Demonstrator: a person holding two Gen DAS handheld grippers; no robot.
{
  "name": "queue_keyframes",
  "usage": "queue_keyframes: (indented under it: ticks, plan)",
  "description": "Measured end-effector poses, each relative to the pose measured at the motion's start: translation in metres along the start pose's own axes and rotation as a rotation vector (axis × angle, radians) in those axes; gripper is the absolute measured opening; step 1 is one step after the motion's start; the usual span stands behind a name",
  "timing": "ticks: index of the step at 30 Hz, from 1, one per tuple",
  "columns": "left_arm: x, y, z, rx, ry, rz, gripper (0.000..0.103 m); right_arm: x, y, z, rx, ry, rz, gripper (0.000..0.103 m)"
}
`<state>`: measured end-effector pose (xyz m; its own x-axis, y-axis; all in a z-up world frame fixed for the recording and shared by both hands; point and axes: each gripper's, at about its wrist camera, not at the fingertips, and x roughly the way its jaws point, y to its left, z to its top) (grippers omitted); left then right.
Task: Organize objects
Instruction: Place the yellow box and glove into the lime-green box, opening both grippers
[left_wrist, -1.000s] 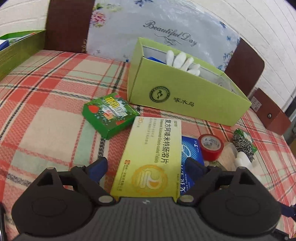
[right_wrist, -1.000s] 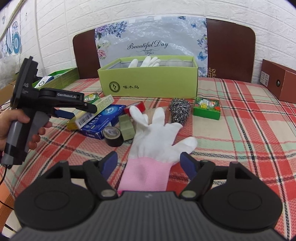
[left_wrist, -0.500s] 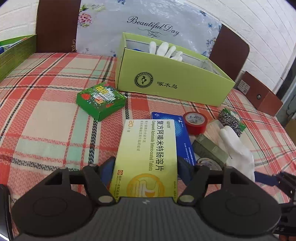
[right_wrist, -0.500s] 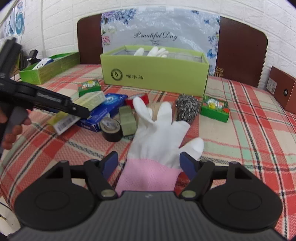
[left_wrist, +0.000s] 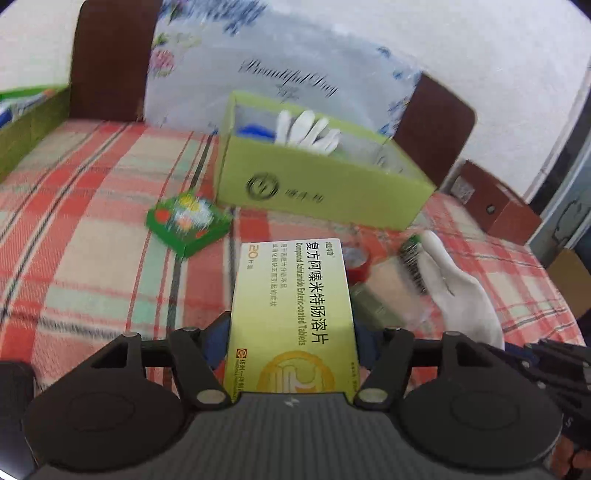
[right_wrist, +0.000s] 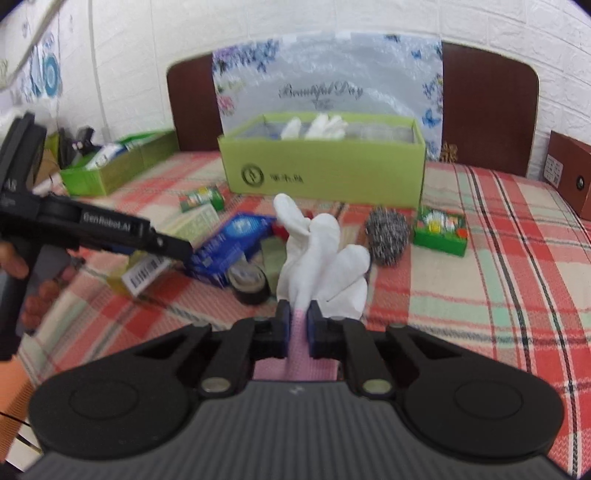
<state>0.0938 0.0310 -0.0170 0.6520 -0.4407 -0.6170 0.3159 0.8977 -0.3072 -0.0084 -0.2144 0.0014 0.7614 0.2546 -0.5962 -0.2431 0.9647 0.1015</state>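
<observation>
Bunching between right gripper (right_wrist: 295, 325) pads: white glove (right_wrist: 321, 258).

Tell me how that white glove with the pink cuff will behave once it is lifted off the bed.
The glove will probably be floppy: its fingers already bunch and fold above the right gripper, which is shut on the pink cuff. It looks like thin knit, so likely very light. Its loose fingers may droop and drag over the steel scourer nearby.
</observation>
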Motion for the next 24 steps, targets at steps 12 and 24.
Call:
queue_keyframes:
  ticks: [12,24]
  plan:
    - [-0.026,-0.063,0.104,0.087,-0.241,-0.094,0.069,-0.025,-0.025,0.106,0.013,-0.213,0.067,0.009]
    - [0.047,-0.054,0.187,0.053,-0.302,-0.033,0.069,0.061,-0.042,0.185,-0.048,-0.28,-0.033,0.009]
